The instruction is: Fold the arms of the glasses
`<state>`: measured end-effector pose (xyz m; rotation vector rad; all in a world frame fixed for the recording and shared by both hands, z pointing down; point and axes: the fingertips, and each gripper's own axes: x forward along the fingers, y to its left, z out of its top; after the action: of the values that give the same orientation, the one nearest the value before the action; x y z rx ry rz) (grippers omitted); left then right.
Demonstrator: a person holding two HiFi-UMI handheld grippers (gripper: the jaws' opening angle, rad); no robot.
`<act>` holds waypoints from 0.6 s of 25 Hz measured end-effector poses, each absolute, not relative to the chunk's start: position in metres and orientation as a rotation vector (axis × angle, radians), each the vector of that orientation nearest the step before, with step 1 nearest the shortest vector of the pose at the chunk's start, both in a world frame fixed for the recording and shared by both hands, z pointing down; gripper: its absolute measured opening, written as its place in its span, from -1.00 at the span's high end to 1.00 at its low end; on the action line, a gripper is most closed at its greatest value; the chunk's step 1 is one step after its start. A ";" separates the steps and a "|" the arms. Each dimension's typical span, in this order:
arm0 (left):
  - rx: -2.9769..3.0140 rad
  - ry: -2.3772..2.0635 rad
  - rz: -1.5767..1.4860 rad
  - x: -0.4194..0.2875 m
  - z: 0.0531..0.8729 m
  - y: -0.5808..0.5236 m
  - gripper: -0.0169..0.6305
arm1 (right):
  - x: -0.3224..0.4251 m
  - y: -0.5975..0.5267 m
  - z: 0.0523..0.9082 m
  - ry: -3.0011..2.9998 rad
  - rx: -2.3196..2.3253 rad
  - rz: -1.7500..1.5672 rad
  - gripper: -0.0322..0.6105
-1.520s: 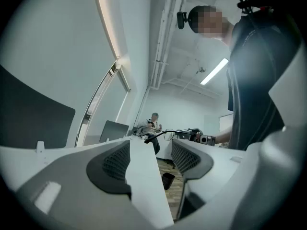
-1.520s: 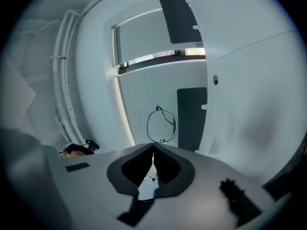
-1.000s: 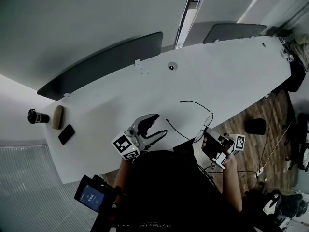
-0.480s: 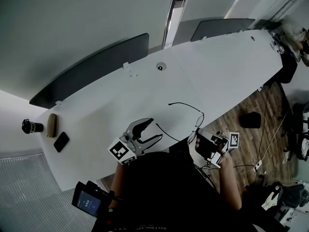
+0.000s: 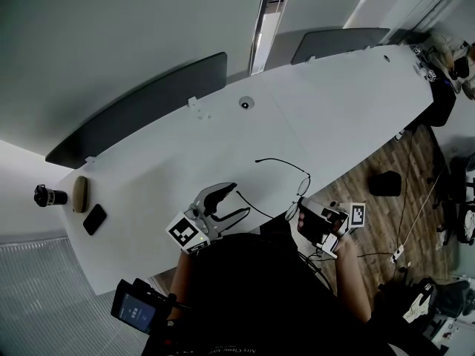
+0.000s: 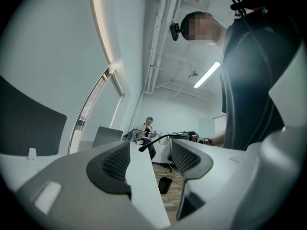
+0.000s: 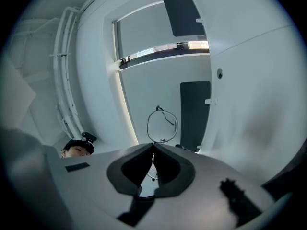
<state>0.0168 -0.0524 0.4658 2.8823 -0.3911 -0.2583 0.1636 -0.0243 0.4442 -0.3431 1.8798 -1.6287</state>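
Note:
Thin black wire glasses (image 5: 300, 186) hover over the white table's (image 5: 349, 102) near edge, both arms spread. My right gripper (image 5: 300, 215) is shut on the frame beside a lens, and that round lens (image 7: 161, 125) rises just past its closed jaws (image 7: 153, 153). My left gripper (image 5: 241, 197) is open, and the tip of the nearer arm (image 5: 256, 202) reaches in between its jaws. In the left gripper view that arm tip (image 6: 143, 147) sits in the gap of the left gripper (image 6: 151, 146), touching neither pad as far as I can tell.
At the table's far left lie a black phone (image 5: 93, 219), a tan case (image 5: 79, 193) and a black cylinder (image 5: 44, 195). A small round disc (image 5: 244, 103) sits mid-table. Dark panels (image 5: 141, 106) line the far edge. Wood floor (image 5: 386, 162) lies to the right.
The head view has shifted. The glasses, held by the right gripper, have come slightly left, so the near arm's tip now lies between the open left jaws.

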 end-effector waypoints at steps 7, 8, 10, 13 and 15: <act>2.901 -0.395 -0.277 0.025 0.453 -0.044 0.09 | 0.167 -0.015 0.439 1.888 -0.333 -1.619 0.87; 2.903 -0.389 -0.276 0.026 0.454 -0.043 0.09 | 0.168 -0.014 0.440 1.889 -0.333 -1.618 0.87; 2.905 -0.378 -0.277 0.027 0.454 -0.037 0.09 | 0.170 -0.012 0.441 1.889 -0.333 -1.618 0.87; 2.907 -0.356 -0.276 0.028 0.453 -0.030 0.09 | 0.171 -0.009 0.442 1.889 -0.333 -1.618 0.87; 2.908 -0.342 -0.266 0.029 0.454 -0.026 0.09 | 0.171 -0.007 0.443 1.889 -0.332 -1.616 0.87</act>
<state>0.0292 -0.0262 0.4543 2.9084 -0.3417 -0.2661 0.1714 -0.0068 0.4428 -0.3323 1.8892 -1.6163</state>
